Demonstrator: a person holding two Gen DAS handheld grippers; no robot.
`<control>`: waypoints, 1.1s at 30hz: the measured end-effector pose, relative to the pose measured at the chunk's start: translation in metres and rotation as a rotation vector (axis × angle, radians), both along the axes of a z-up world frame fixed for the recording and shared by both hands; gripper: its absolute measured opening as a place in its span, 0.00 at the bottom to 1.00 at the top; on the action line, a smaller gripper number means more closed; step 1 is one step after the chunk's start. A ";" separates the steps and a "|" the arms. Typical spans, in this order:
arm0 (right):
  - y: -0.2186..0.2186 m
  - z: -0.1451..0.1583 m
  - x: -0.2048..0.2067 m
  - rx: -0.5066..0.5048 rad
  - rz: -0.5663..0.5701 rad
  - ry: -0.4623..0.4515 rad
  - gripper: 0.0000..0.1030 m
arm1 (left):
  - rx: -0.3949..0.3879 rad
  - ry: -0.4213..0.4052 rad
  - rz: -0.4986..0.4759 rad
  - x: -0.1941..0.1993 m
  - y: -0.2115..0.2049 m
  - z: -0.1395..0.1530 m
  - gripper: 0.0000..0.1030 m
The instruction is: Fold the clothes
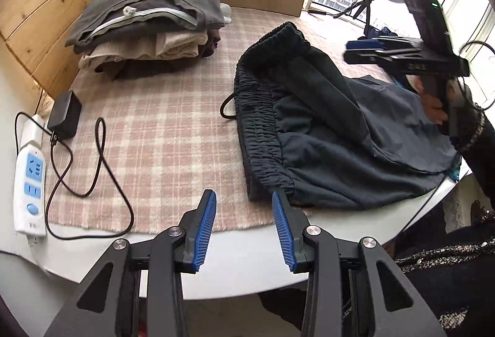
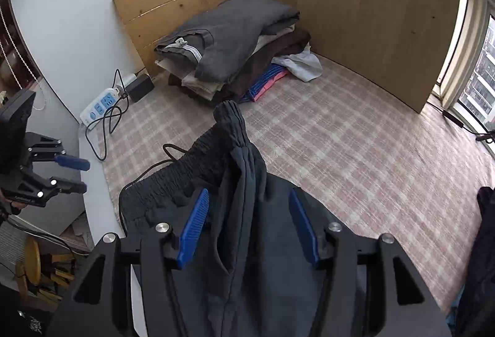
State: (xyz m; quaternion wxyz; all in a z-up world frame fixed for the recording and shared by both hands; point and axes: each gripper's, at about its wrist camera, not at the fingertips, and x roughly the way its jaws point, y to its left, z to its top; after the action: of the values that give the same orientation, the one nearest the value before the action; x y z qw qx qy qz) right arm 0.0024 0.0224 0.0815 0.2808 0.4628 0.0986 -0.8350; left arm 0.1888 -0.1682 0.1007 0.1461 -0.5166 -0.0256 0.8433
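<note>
Plaid worktop point(image 2: 340, 133) | dark trousers point(image 1: 340, 133) half-folded | left gripper point(image 1: 244, 225), right gripper point(image 2: 247, 225) parted, empty | waistband regrasp needed

Your trousers point(image 2: 247, 244) run off the bottom edge of the right wrist view, so you cannot see their legs, and in the left wrist view your right gripper point(image 1: 365, 49) and sleeve point(image 1: 476, 145) cover their far end. The stack point(image 1: 145, 27) hides most of its lower garments, and a small white item point(image 1: 227, 14) behind it is too hidden to identify. The dark cloth point(image 2: 482, 259) at the right edge is cut off.
</note>
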 end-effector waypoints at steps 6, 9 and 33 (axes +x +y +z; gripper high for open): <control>-0.050 -0.030 -0.029 0.109 0.054 -0.059 0.08 | 0.046 0.026 0.043 0.017 -0.026 -0.011 0.35; -0.047 -0.002 -0.009 0.059 0.104 -0.023 0.08 | 0.068 0.030 0.054 0.017 -0.035 -0.018 0.35; 0.066 -0.009 0.154 0.030 0.047 -0.135 0.37 | 0.139 0.033 -0.210 -0.051 0.047 -0.023 0.35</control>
State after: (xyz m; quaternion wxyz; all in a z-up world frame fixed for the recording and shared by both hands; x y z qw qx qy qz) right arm 0.1568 0.0881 0.0722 0.2995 0.5200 0.1027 -0.7934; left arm 0.1379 -0.1210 0.0777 0.2695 -0.4910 -0.0275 0.8279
